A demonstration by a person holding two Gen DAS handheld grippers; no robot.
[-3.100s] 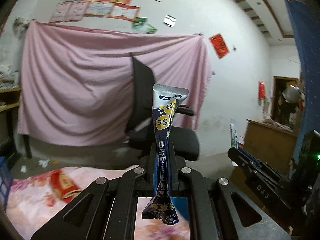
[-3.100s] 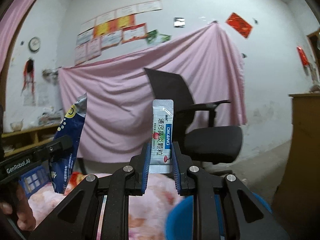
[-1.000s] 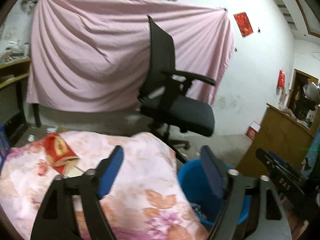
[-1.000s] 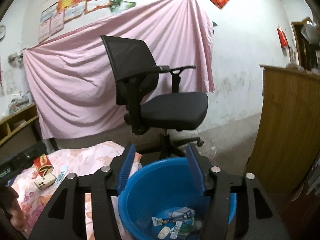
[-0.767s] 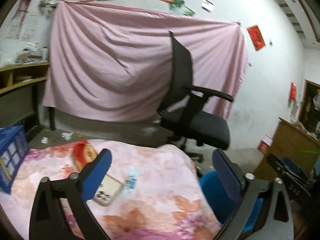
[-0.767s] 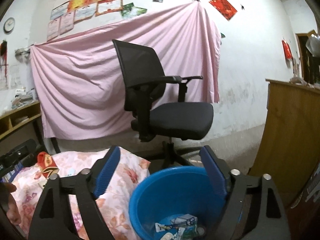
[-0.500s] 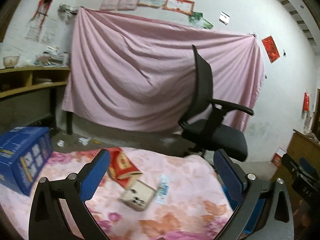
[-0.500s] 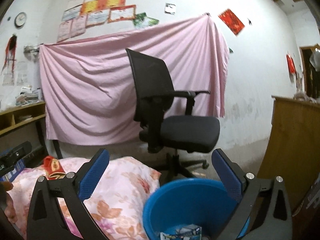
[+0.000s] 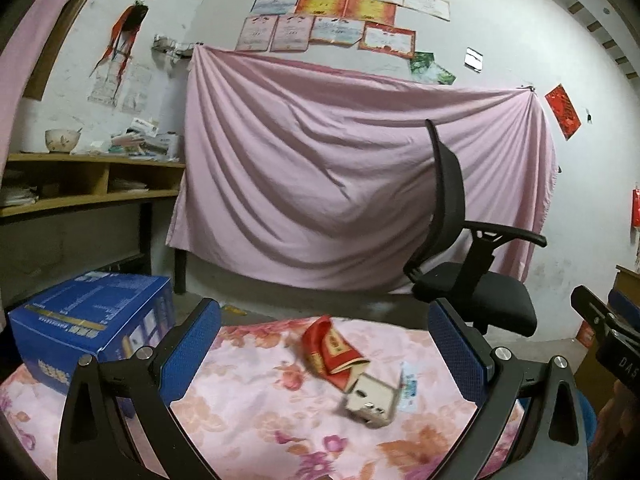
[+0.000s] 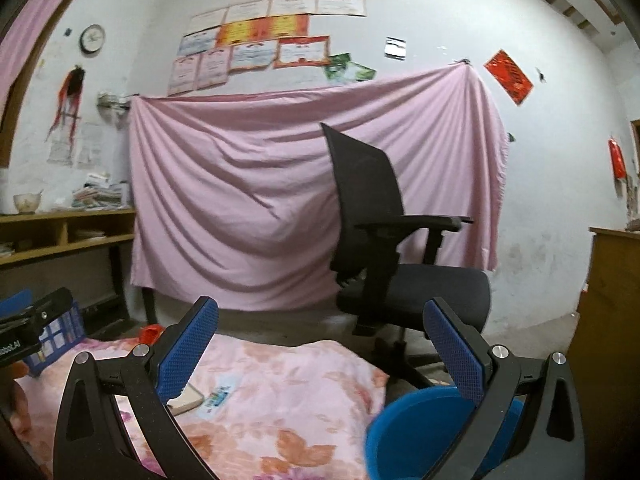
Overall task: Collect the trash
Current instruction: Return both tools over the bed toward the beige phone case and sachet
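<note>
While the left wrist view looks out across the flowered cloth (image 9: 248,408), the left hand-held gripper (image 9: 324,344) stands with its blue pads spread wide and nothing between them. Landmark here is the red packet (image 9: 332,350), lying crumpled on the cloth between the two fingers. Just in front of that packet, touching its near end, sits a beige phone (image 9: 370,402), blurred, cameras up. Right beside the phone, on the side away from the blue box (image 9: 92,328), lies a small white sachet (image 9: 408,386) flat on the cloth. The blue box rests at the cloth's far-left edge, well apart from the packet. Beyond the packet stands a black office chair (image 9: 468,264) against a pink sheet (image 9: 340,176). At the right edge, part of the other tool shows, black.

Over to the right wrist view: the right hand-held gripper (image 10: 320,340) is also spread wide, empty. The blue basin (image 10: 424,432) sits low between its fingers, beside the cloth's (image 10: 288,400) edge and below the chair (image 10: 392,260); its inside is hidden. On the cloth, well apart from the basin, the sachet (image 10: 218,396) lies flat, with the phone (image 10: 186,398) just beside it, partly behind the left pad. The red packet (image 10: 150,334) peeks up at the cloth's far edge.
</note>
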